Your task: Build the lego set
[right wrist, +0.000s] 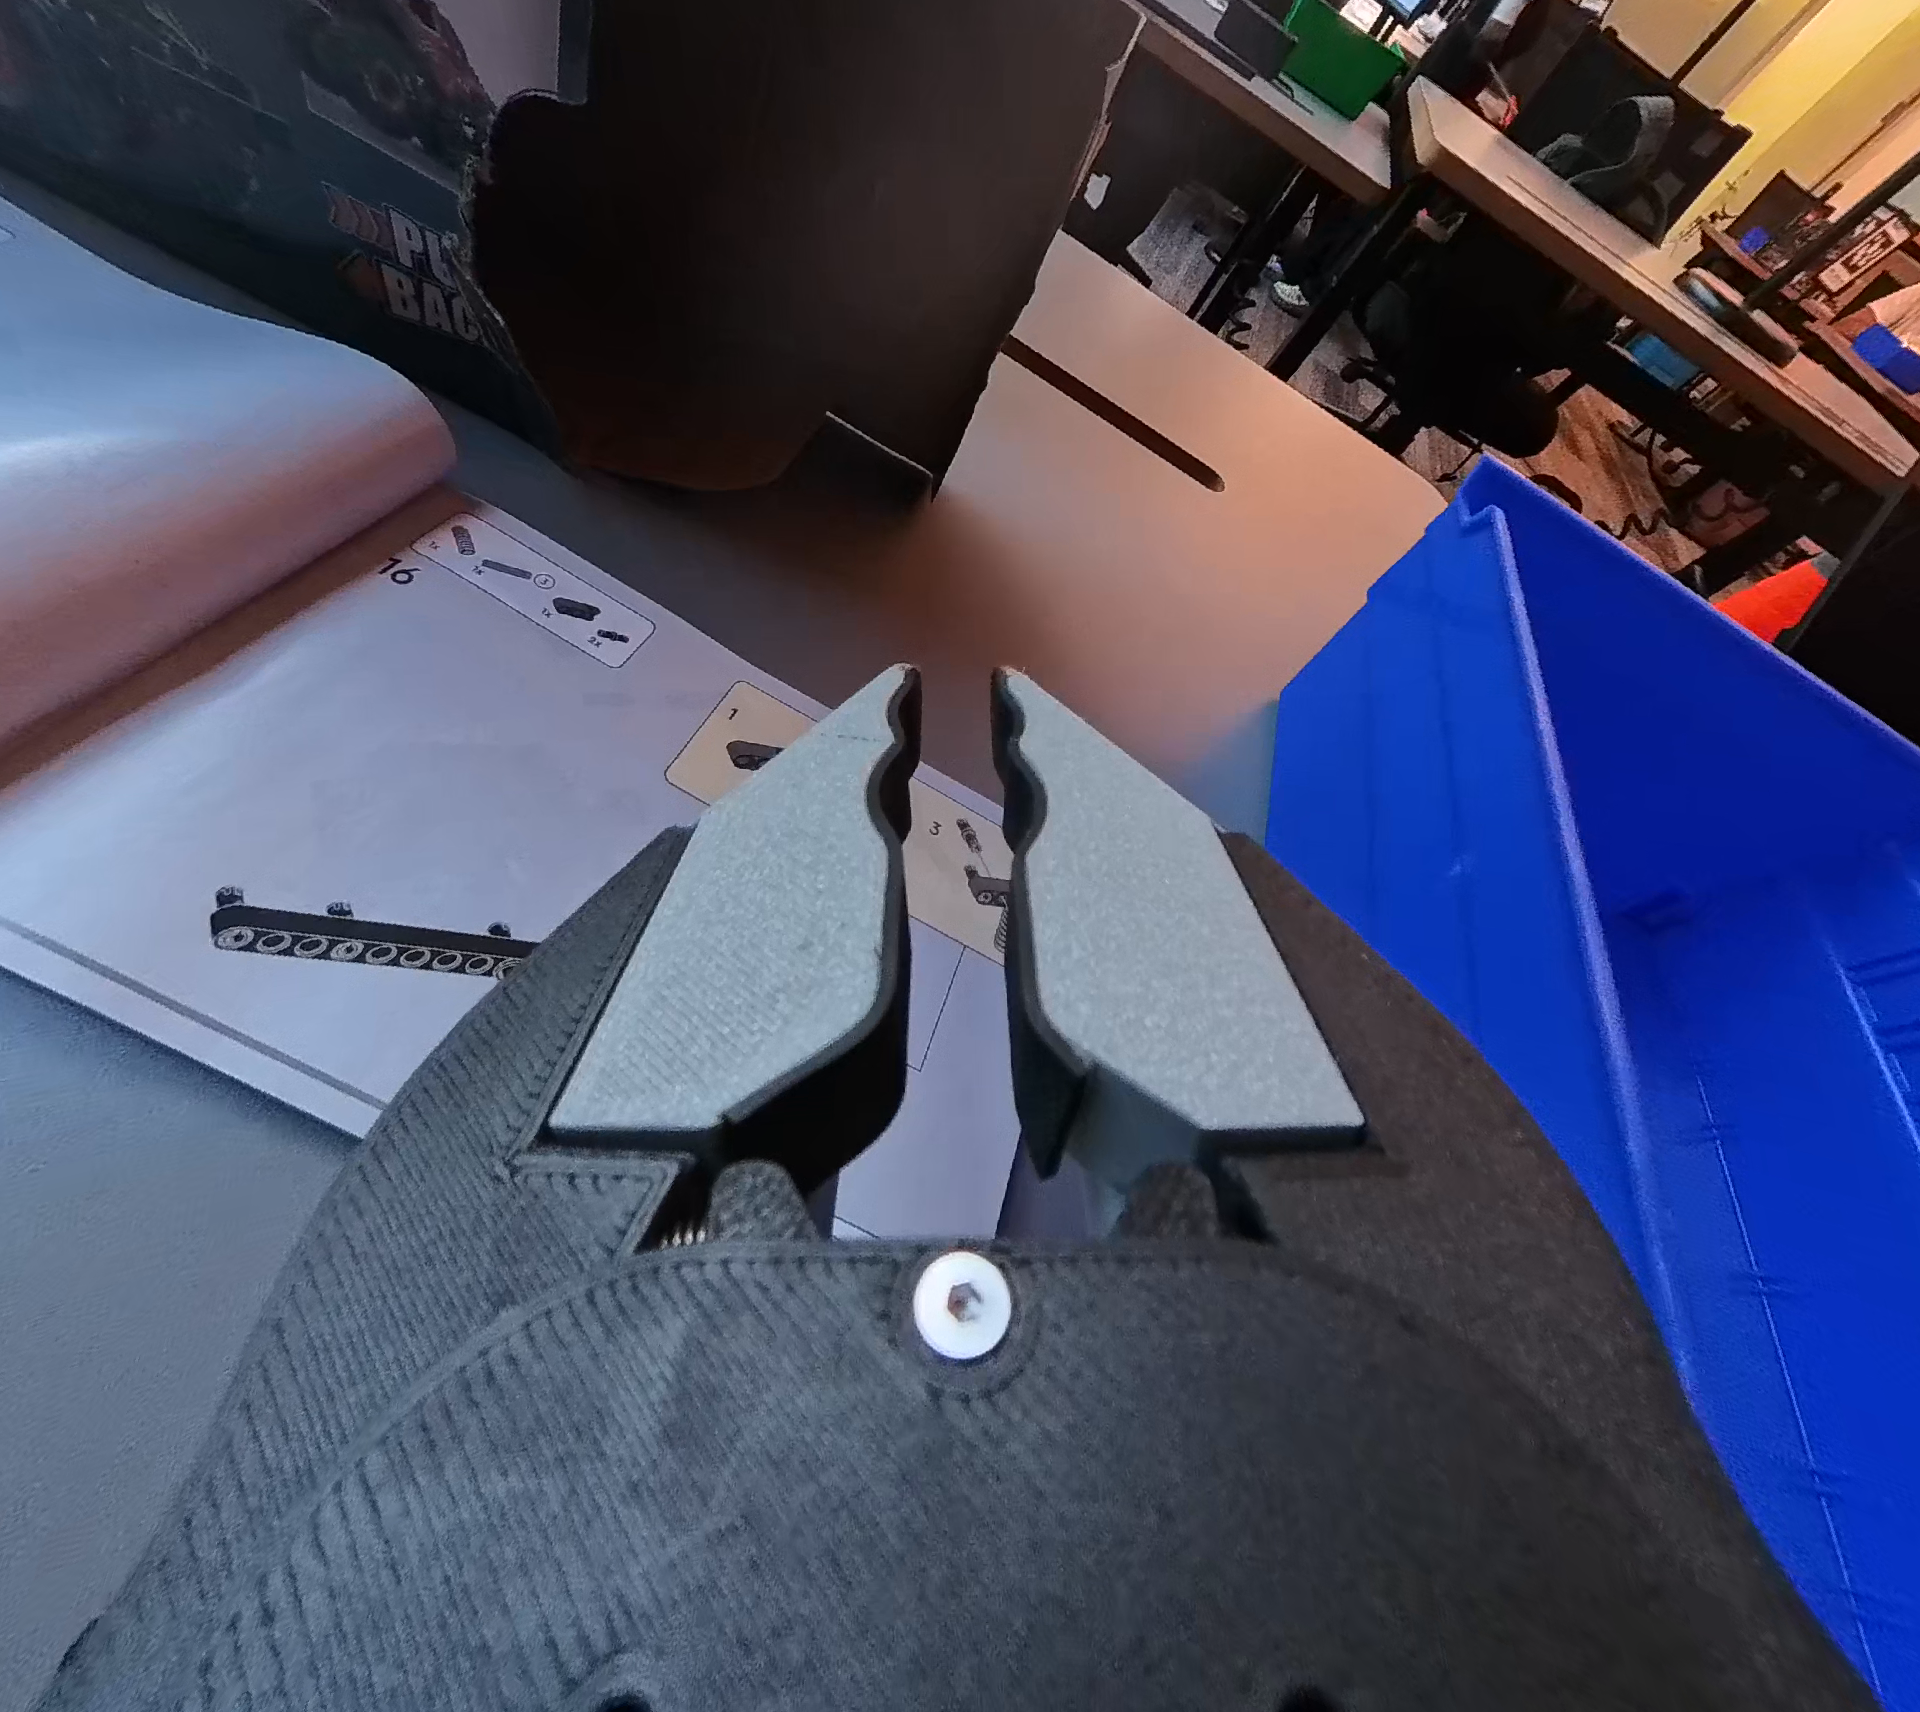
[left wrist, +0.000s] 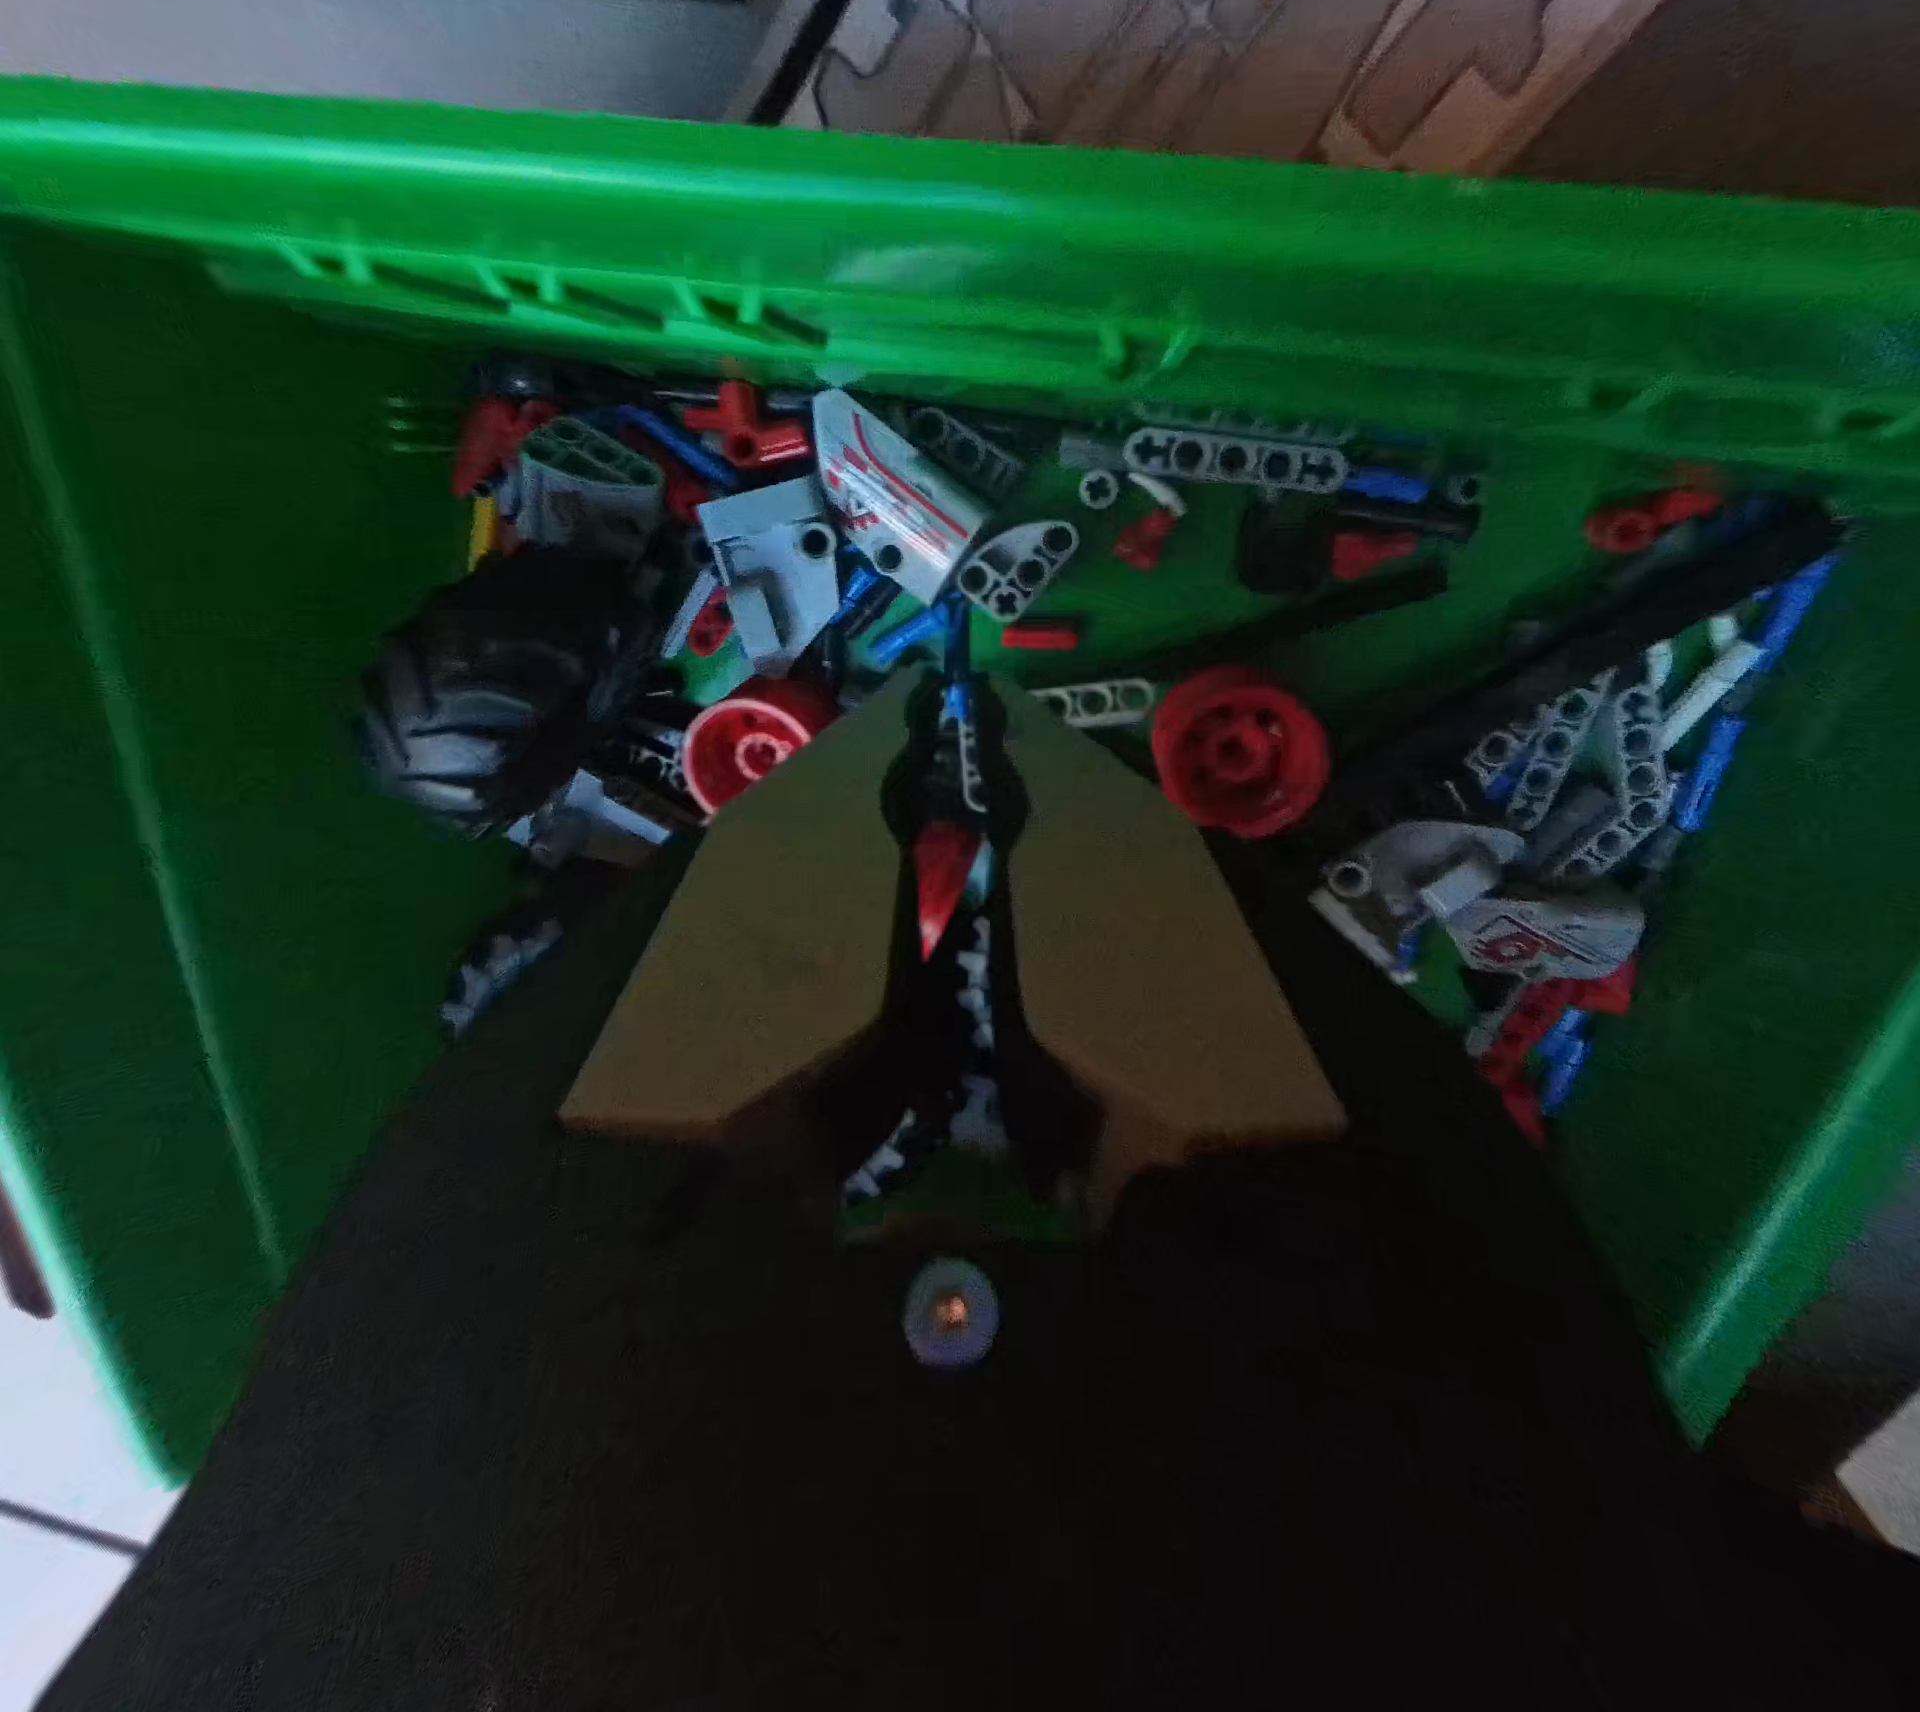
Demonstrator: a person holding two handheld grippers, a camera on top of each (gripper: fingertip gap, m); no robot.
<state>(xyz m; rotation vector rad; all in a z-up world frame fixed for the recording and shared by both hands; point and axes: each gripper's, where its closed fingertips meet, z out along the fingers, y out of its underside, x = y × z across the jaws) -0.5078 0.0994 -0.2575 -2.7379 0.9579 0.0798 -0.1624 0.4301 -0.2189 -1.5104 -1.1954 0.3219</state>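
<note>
Filling the left wrist view, a green plastic bin (left wrist: 935,228) holds loose lego pieces (left wrist: 831,540). Inside it, the left gripper (left wrist: 951,727) pinches a small black-and-red piece (left wrist: 943,873). Over an open instruction booklet (right wrist: 364,789), the right gripper (right wrist: 954,686) has fingers slightly parted, empty.

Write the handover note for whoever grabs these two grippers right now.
Left gripper: down inside the green bin, shut on a small black piece with blue and red parts; the picture is blurred, so the exact part is unclear.
Right gripper: slightly open, empty, above the open instruction booklet, beside the blue bin.
Parts: loose pieces, two red wheel hubs and a black tyre lie in the green bin. The set's box stands behind the booklet.
Done: one piece picked.
Left: no finished model in view; most of the build seems to remain.
</note>
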